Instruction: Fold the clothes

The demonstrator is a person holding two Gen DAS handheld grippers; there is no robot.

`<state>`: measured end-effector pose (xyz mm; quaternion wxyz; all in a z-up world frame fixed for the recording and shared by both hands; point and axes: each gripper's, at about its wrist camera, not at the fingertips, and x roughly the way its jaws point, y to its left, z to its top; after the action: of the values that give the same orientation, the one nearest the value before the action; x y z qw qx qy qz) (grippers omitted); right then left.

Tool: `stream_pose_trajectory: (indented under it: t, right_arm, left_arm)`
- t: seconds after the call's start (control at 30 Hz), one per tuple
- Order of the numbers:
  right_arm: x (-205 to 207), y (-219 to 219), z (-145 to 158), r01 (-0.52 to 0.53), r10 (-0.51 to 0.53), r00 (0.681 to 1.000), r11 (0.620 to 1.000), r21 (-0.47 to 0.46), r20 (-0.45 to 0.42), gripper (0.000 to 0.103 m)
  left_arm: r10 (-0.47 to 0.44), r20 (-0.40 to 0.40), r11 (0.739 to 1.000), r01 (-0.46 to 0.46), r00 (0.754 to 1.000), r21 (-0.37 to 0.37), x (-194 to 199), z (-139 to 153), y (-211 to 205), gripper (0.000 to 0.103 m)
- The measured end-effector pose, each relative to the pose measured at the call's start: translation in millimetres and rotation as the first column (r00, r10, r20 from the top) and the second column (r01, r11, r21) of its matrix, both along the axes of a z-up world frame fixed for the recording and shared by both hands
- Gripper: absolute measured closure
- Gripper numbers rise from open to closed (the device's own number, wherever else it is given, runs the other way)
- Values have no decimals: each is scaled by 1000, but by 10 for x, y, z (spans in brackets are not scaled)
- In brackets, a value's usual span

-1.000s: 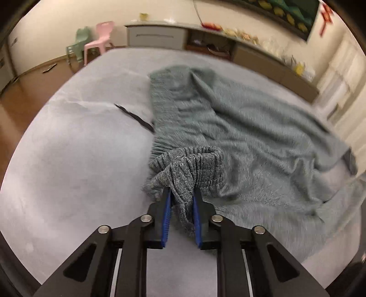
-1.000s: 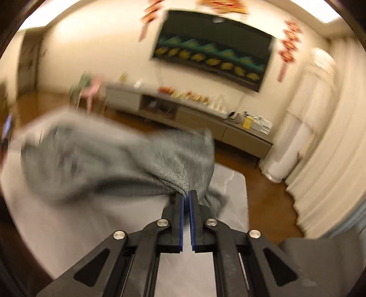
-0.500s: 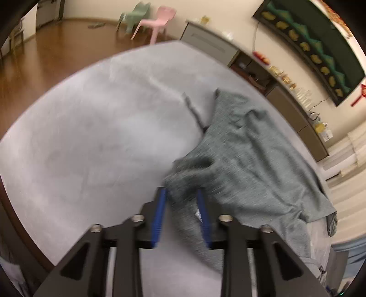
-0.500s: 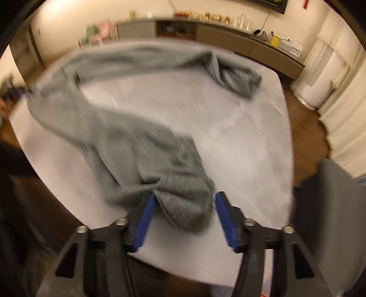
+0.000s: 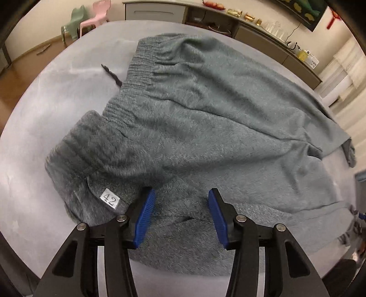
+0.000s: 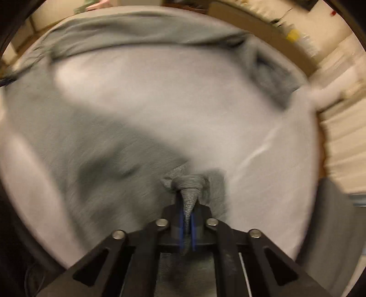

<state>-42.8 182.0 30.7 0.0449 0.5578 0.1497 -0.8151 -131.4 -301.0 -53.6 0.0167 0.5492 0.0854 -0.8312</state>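
Trousers [image 5: 205,128] of grey-green fleece are lying spread across the pale grey table [image 5: 45,194], and we are working over them from the near edge. Nearest to us in the left wrist view, our left gripper [image 5: 180,216] is hovering with its blue pads [image 5: 144,217] standing wide apart, gripping nothing, just above the near part of the fabric. Just left of it, a turned-over corner is showing a white tag [image 5: 110,198] marked 42. In the right wrist view, which is blurred, our right gripper [image 6: 187,226] is pinching a twisted bunch of the same cloth between its nearly closed fingers, and the fabric is trailing away to the left over the table. Farther out in the left view, the ribbed waistband [image 5: 137,68] is lying toward the left side, with a dark drawstring [image 5: 112,74] sticking out onto the bare table beside it. Beyond the table, a pink chair [image 5: 95,13] and a green chair [image 5: 72,20] are standing on the wooden floor, and a low sideboard [image 5: 228,20] is running along the far wall.
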Motion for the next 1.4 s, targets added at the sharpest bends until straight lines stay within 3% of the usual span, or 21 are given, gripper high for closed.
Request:
stream_pose_trajectory:
  t: [0.03, 0.1, 0.17, 0.23, 0.33, 0.4, 0.43, 0.5, 0.53, 0.6, 0.7, 0.77, 0.8, 0.87, 0.97, 1.07, 1.13, 1.23, 1.3, 1.37, 1.4]
  right_arm:
    - [-86, 60, 152, 23, -22, 998, 1000, 21, -51, 98]
    - [-13, 190, 872, 21, -37, 969, 997, -69, -245, 98]
    - [251, 257, 1458, -51, 1, 917, 992, -116, -399, 98]
    - [640, 318, 1833, -141, 64, 863, 983, -117, -500, 98]
    - [1233, 336, 1667, -256, 215, 840, 967, -14, -497, 97]
    - [1476, 348, 1152, -290, 291, 892, 955, 55, -346, 96]
    - [1572, 367, 864, -303, 313, 917, 950, 78, -248, 86]
    - [1668, 517, 361, -272, 283, 955, 955, 116, -85, 76]
    - [1715, 593, 110, -259, 262, 965, 956, 137, -4, 75]
    - [1707, 800, -34, -177, 174, 984, 981, 82, 45, 75]
    - [1595, 943, 187, -62, 62, 998, 996, -60, -17, 73]
    - [1495, 814, 383, -45, 32, 994, 991, -129, -101, 62]
    - [1387, 721, 475, -28, 3, 991, 983, -181, -134, 50]
    - [1143, 497, 478, -36, -1, 990, 965, -261, -143, 48]
    - [844, 62, 175, -63, 50, 997, 962, -266, -55, 48]
    - [696, -87, -242, -47, 58, 993, 994, -103, 99, 48]
    - [638, -23, -431, -24, 20, 987, 999, 22, 159, 48]
    - [599, 388, -286, 124, -138, 987, 980, 157, 81, 48]
    - [661, 570, -120, 232, -235, 971, 907, 353, -35, 48]
    - [723, 545, 33, 288, -261, 958, 882, 374, -122, 48]
    - [747, 453, 102, 287, -255, 957, 910, 301, -142, 48]
  left_arm:
    - [6, -9, 1000, -6, 1000, -25, -13, -3, -10, 61]
    - [44, -17, 998, -45, 999, -53, -33, 0, -105, 86]
    - [98, -17, 995, -98, 995, -32, -8, 10, -261, 90]
    - [143, -19, 990, -142, 990, 8, 44, 30, -408, 91]
    - [186, -18, 982, -185, 982, 50, 142, 40, -571, 91]
    - [208, -5, 975, -207, 978, 85, 216, 34, -671, 90]
    - [218, 1, 970, -217, 976, 110, 260, 30, -714, 89]
    - [234, 11, 960, -233, 972, 158, 363, 38, -797, 87]
    - [242, 7, 955, -239, 970, 177, 412, 63, -818, 85]
    - [246, -10, 951, -239, 969, 194, 464, 133, -814, 76]
    - [248, -88, 958, -230, 965, 172, 571, 330, -768, 72]
    - [244, -176, 963, -217, 954, 158, 611, 501, -730, 69]
    - [237, -218, 967, -207, 947, 152, 610, 580, -701, 68]
    - [214, -279, 973, -178, 936, 149, 579, 689, -629, 65]
    - [168, -306, 978, -121, 937, 168, 501, 732, -511, 65]
    - [143, -323, 983, -97, 936, 153, 502, 775, -468, 65]
    - [185, -299, 980, -152, 936, 132, 530, 749, -587, 65]
    - [289, -242, 956, -267, 926, 121, 601, 668, -860, 65]
    - [295, -280, 955, -274, 914, 111, 637, 737, -895, 65]
    - [233, -323, 972, -221, 917, 75, 588, 838, -745, 58]
    - [187, -321, 982, -176, 928, 63, 509, 855, -640, 56]
